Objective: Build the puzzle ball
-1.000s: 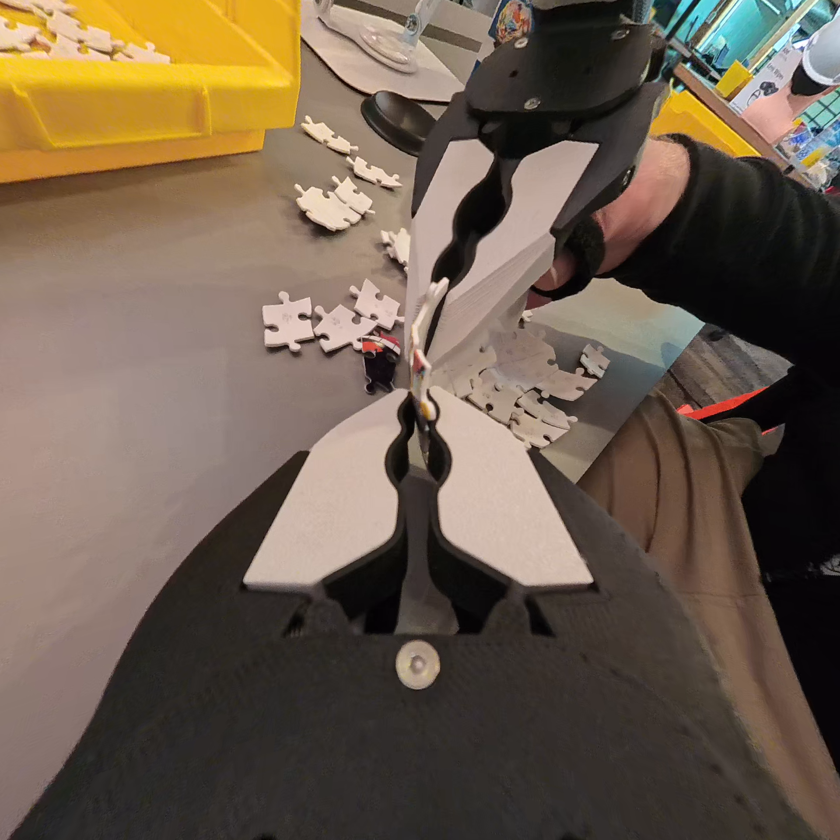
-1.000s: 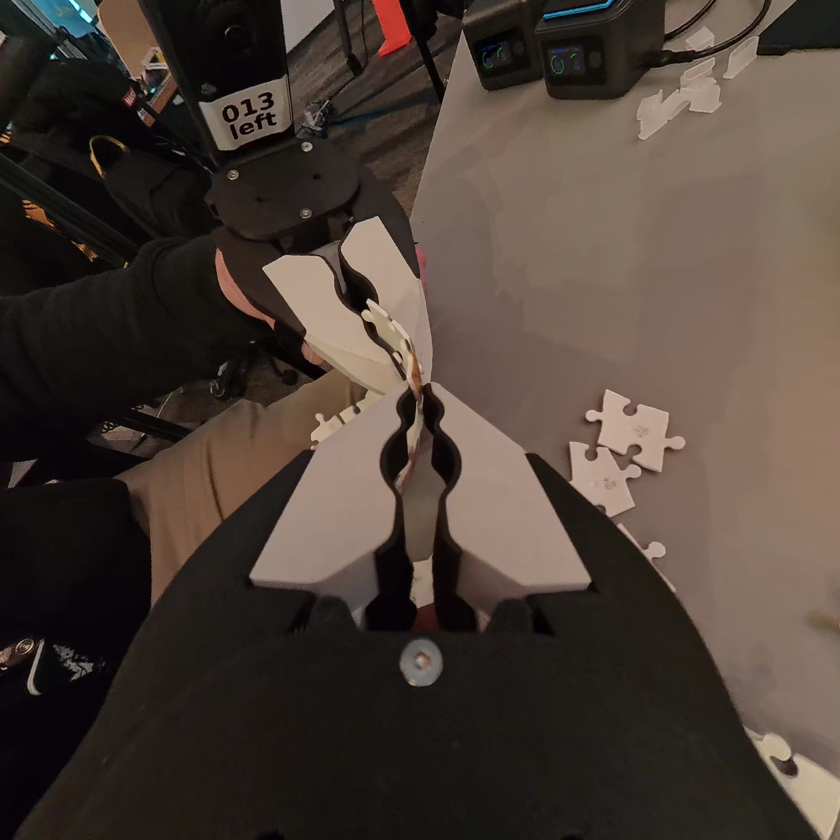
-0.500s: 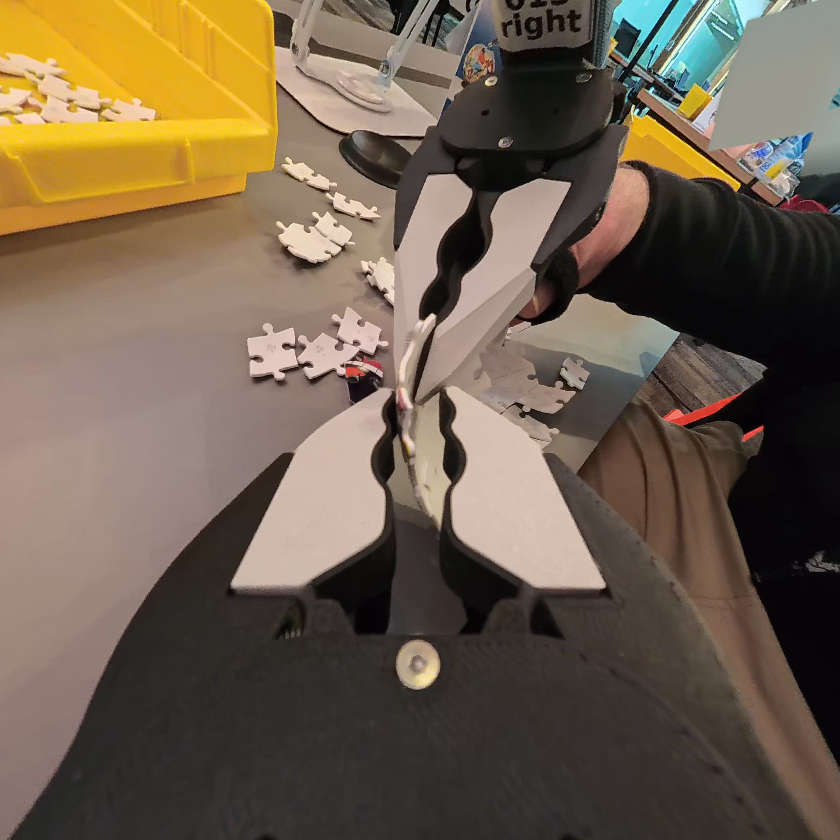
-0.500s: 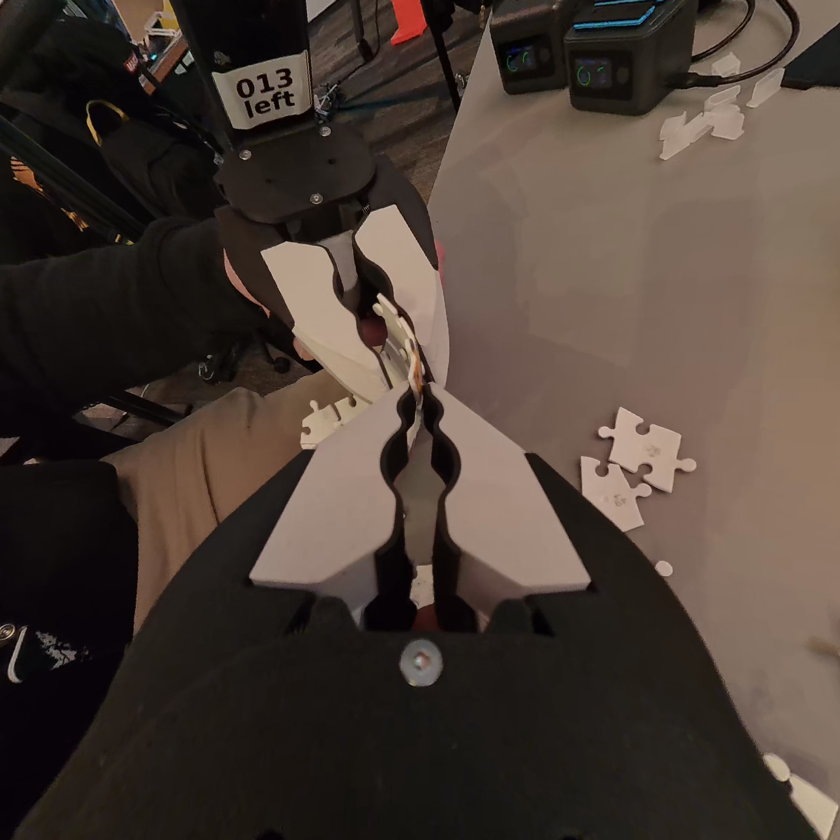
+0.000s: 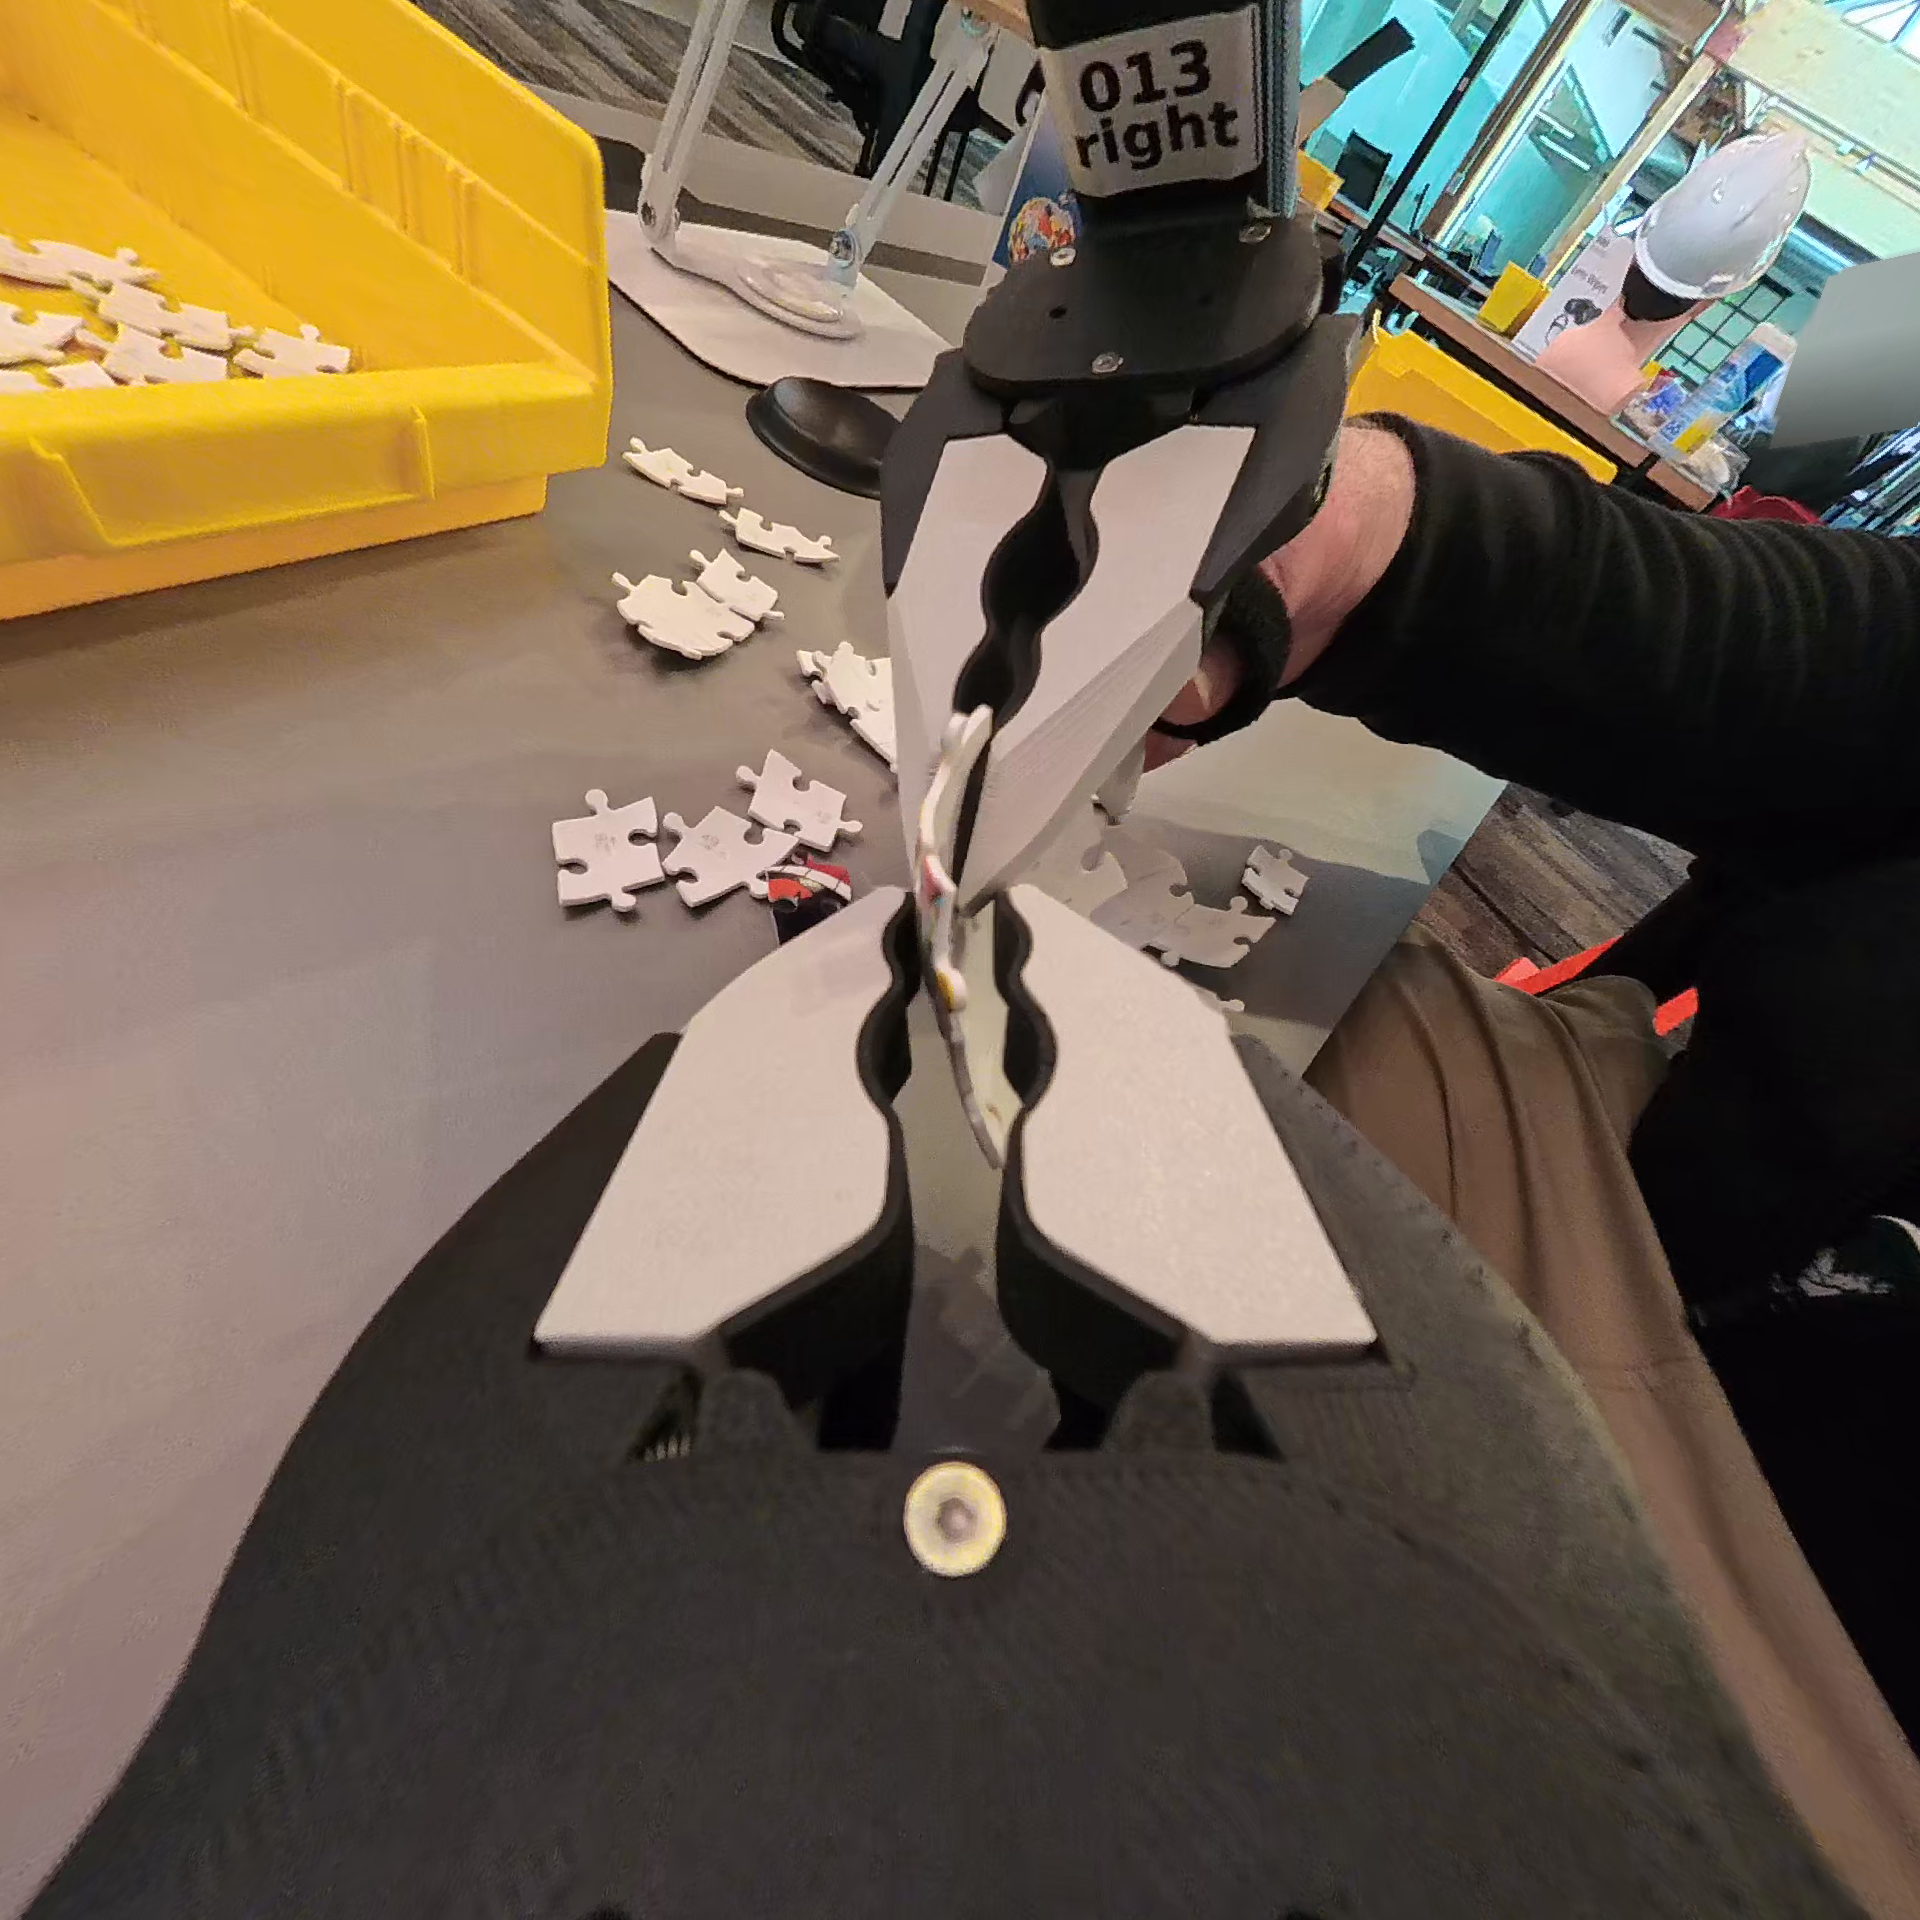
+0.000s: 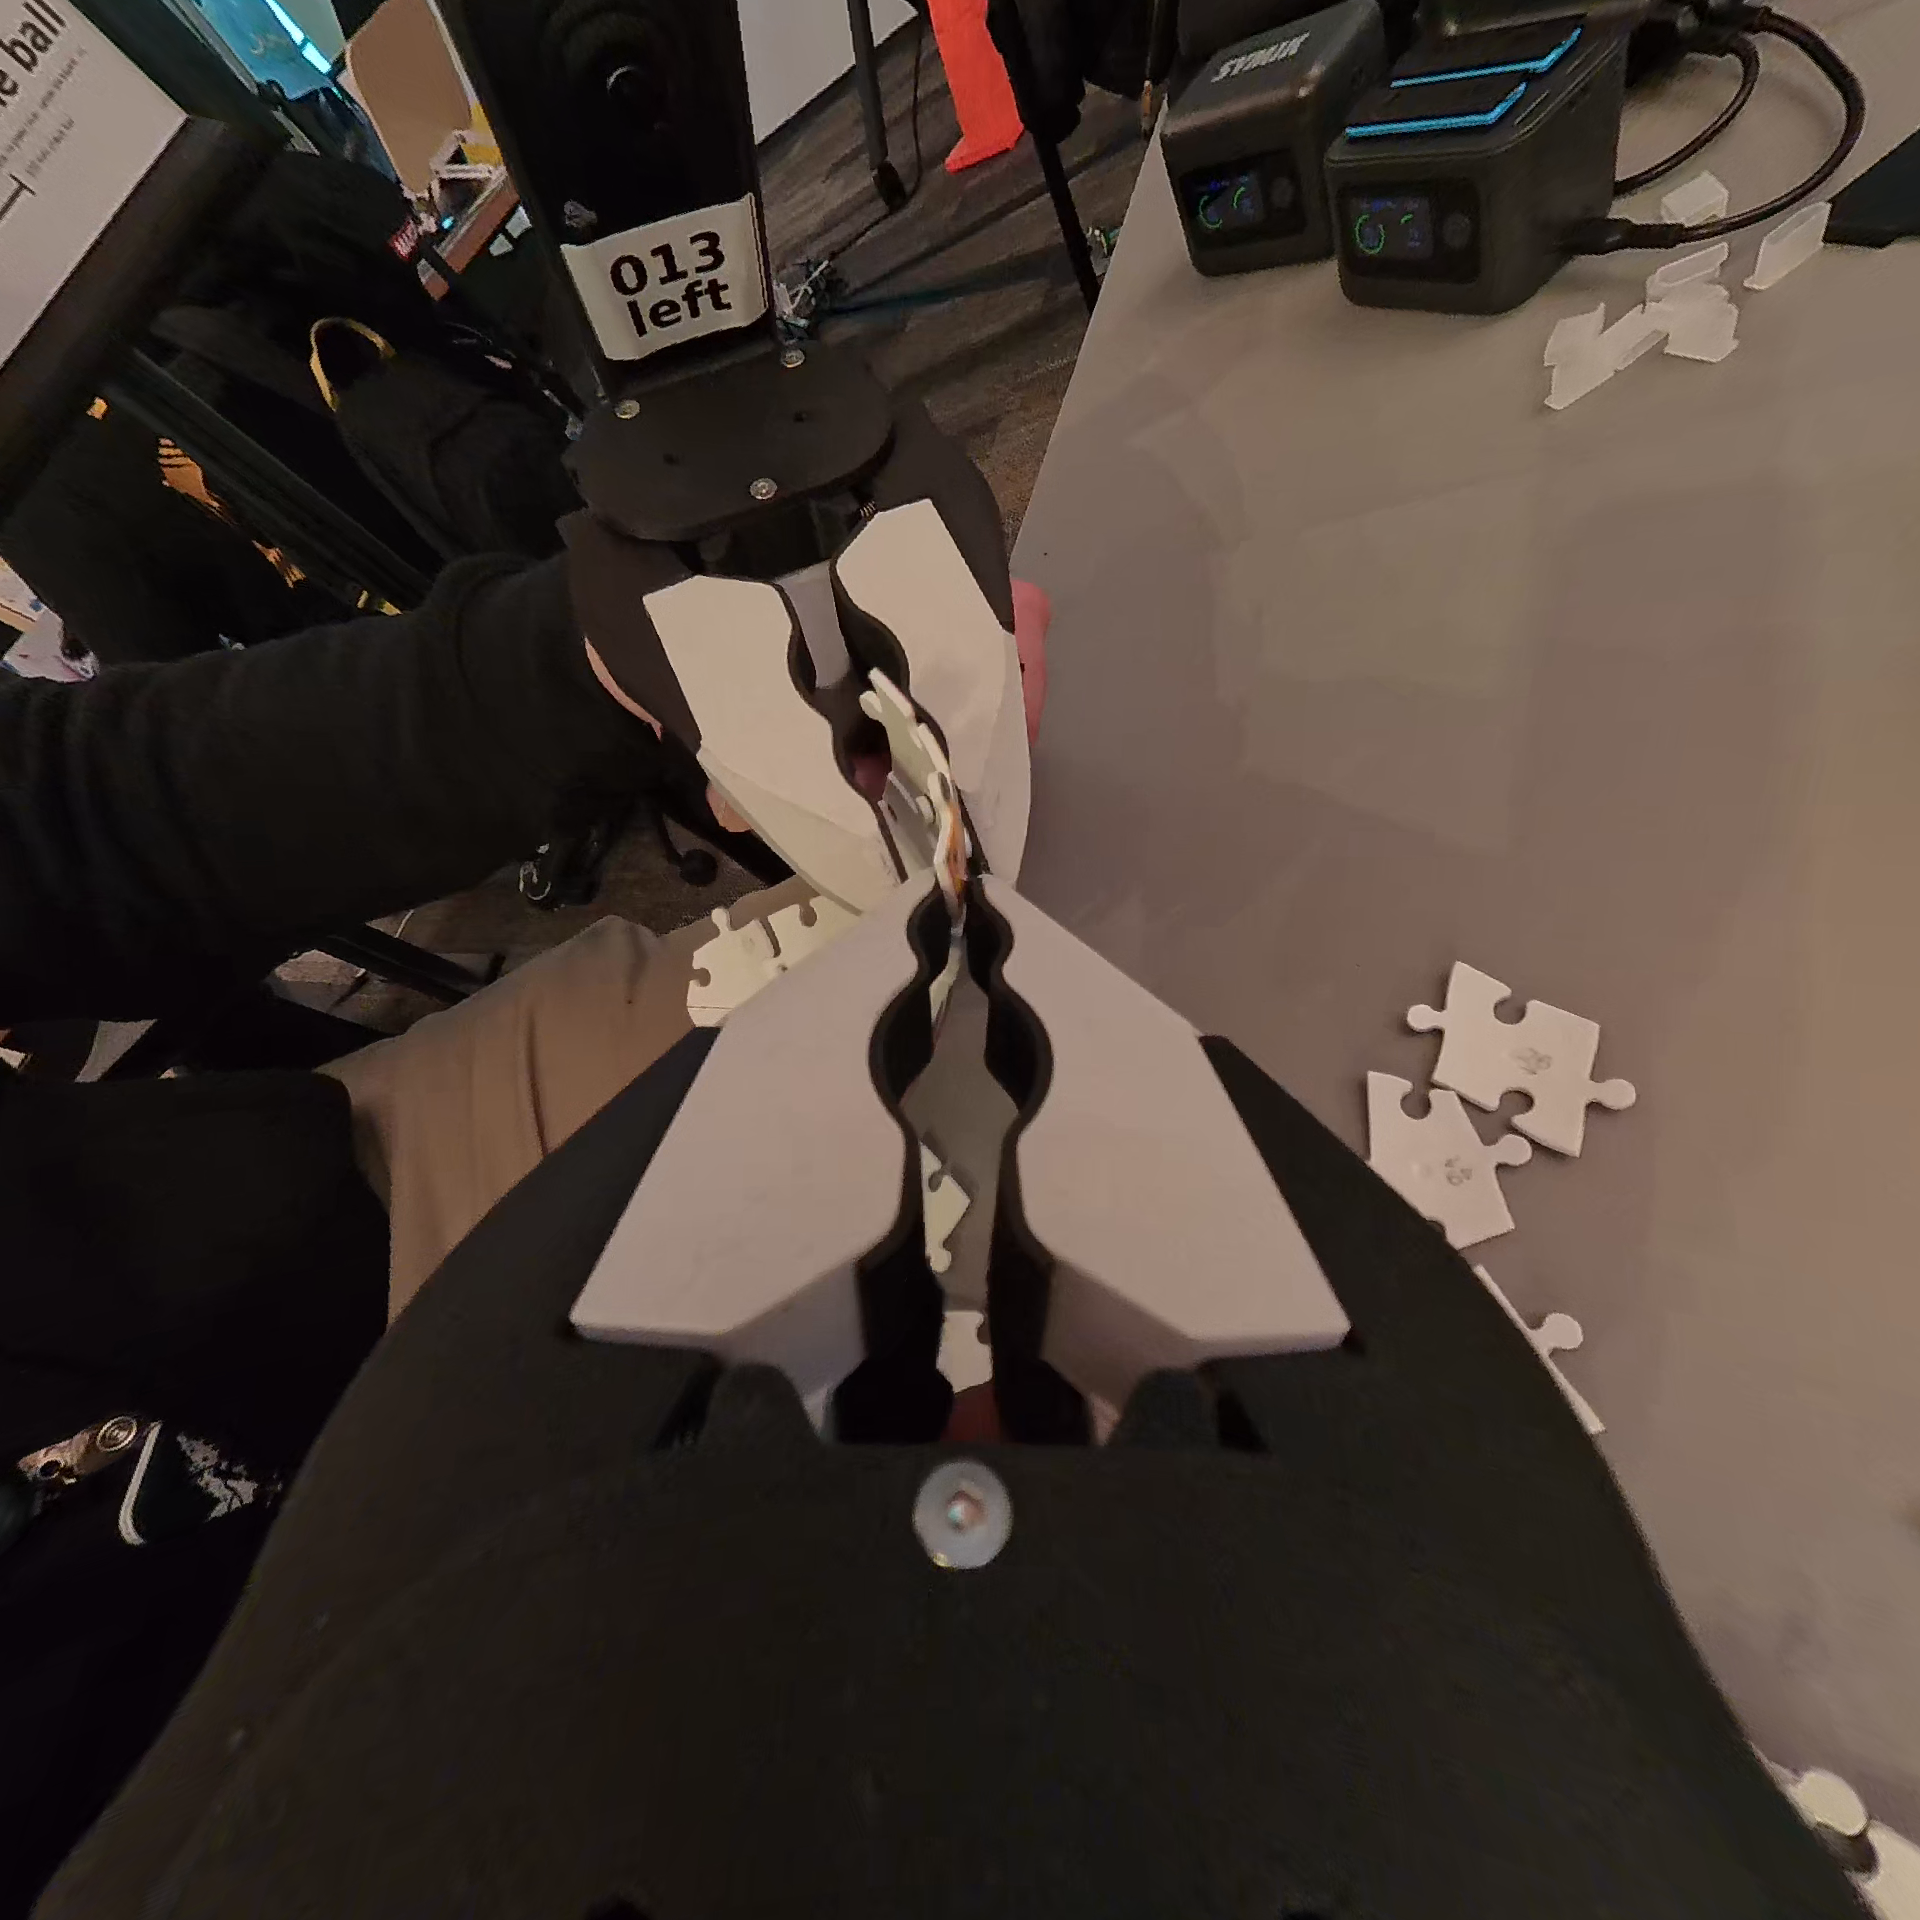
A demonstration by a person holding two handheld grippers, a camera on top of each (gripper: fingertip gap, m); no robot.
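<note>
A curved strip of joined puzzle pieces, white on the back and coloured along the edge, hangs in the air between the two grippers above the table's near edge. My right gripper is shut on one end of it. It shows opposite in the left wrist view, pointing down. My left gripper is slightly open, with the strip loose in the gap and leaning on the right-hand finger. In the right wrist view the left gripper faces me with the strip between its fingers.
A yellow bin with white pieces stands at the back left. Loose white pieces lie on the grey table, and more lie to the right. Two dark power units sit far off. Trouser legs lie below the table edge.
My left gripper's jaws have opened from shut on the strip to a small gap. My right gripper stays shut on it. Both grippers have drawn slightly apart.
</note>
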